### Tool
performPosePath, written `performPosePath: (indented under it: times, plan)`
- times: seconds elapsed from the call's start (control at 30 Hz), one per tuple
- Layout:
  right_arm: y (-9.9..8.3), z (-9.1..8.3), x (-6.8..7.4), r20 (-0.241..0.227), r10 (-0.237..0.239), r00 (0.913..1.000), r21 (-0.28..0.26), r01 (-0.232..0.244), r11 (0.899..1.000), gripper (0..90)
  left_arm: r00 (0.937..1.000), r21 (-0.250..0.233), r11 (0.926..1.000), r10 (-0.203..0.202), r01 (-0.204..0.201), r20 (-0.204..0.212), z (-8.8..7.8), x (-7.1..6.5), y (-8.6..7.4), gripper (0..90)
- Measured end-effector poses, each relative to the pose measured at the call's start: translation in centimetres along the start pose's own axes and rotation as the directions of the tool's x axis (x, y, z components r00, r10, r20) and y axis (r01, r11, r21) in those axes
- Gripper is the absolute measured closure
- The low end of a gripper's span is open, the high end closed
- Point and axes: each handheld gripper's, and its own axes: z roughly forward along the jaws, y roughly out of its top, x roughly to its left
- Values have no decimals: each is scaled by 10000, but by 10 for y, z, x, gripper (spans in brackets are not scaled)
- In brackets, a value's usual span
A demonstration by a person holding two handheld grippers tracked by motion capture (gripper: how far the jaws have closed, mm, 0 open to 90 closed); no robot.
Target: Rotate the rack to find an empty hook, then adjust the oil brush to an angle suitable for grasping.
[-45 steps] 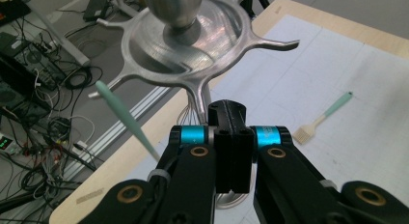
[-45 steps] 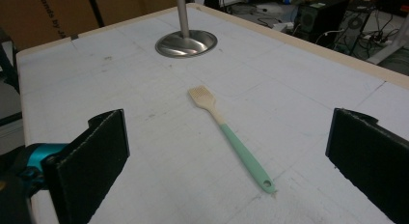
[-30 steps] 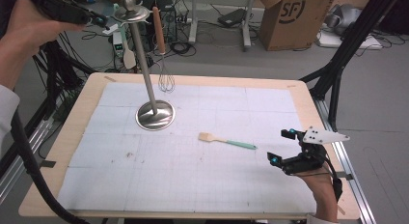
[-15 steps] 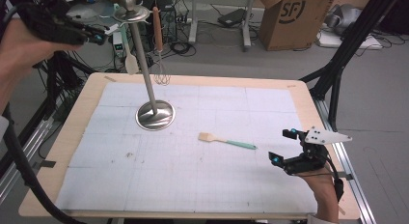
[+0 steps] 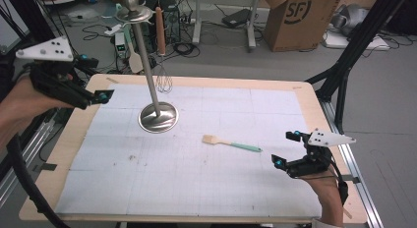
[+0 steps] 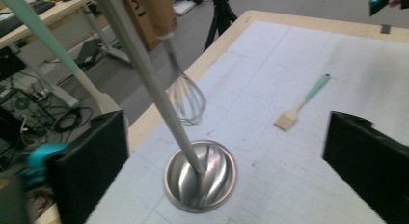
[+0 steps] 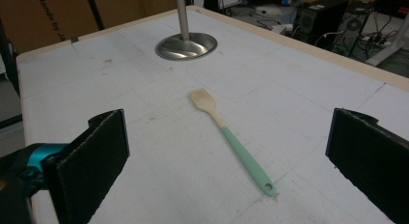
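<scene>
In the left gripper view the top edge is cutting off the stand's pole [image 6: 144, 74], so its hooks aren't showing, & the whisk [image 6: 185, 96] is looking blurred. The spatula handle [image 6: 43, 35] is leaving the frame at upper left. In the right gripper view the pole is getting cut just above the base [image 7: 186, 46].

We note a basting brush [image 5: 231, 144], teal handle and tan bristle head, lying flat on the table mat right of the stand's steel base [image 5: 158, 117].

Grey floor [image 5: 275, 66], cardboard box [image 5: 294, 16], cables [image 5: 184, 47]
</scene>
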Motion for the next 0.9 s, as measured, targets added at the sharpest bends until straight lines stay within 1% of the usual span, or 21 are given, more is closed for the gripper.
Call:
performPosePath:
  times: [0.07, 0.13, 0.2, 0.23, 0.37, 0.43, 0.47, 0.6, 0.63, 0.67, 0.77, 0.83, 0.9]
  plan:
    - [0, 1, 0, -37, -4, 10000, 25, 4, 10000, 3, 9999, -204, 9998, 43, -46, -141, 1, -6, -8, 16]
    - [1, 0, 1, -65, -48, 10000, 42, 48, 10000, 3, 9999, -276, 9996, -44, 48, 117, 1, -10, -15, 16]
    - [2, 1, 1, -96, -71, 9999, 23, 71, 10000, 3, 9997, -340, 9994, -28, 36, 223, 3, -15, -21, 16]
    - [3, 1, 1, -95, -65, 9999, 52, 65, 10000, 3, 9991, -342, 9994, -27, 41, 419, 4, -18, -25, 16]
    - [7, 1, 2, -134, -171, 9998, 58, 172, 9998, 3, 9975, -445, 9990, 3, 28, 707, 10, -26, -36, 16]
    - [9, 0, 1, -164, -169, 9997, 71, 170, 9998, 3, 9967, -416, 9991, 72, -39, 805, 13, -30, -40, 16]
    - [10, 0, 1, -163, -185, 9997, 79, 186, 9998, 3, 9957, -449, 9990, 71, -29, 926, 15, -32, -42, 16]
    - [15, 0, 2, -222, -295, 9993, 87, 297, 9995, 3, 9917, -338, 9994, 93, -49, 1285, 21, -41, -49, 16]
    - [16, 0, 2, -244, -354, 9991, 73, 356, 9993, 3, 9908, -427, 9990, 209, -153, 1336, 23, -44, -52, 16]
    - [17, 0, 2, -278, -362, 9990, 105, 365, 9993, 3, 9903, -481, 9987, 235, -170, 1372, 24, -46, -54, 17]
    - [20, 2, 3, -370, -448, 9983, 251, 457, 9986, 3, 9867, -619, 9979, 263, -166, 1605, 27, -52, -61, 17]
    - [22, 4, 4, -453, -528, 9976, 307, 542, 9981, 3, 9834, -597, 9981, 222, -116, 1800, 28, -56, -67, 17]
    - [24, 6, 5, -564, -621, 9965, 328, 640, 9974, 3, 9811, -676, 9976, 250, -122, 1920, 27, -59, -72, 17]
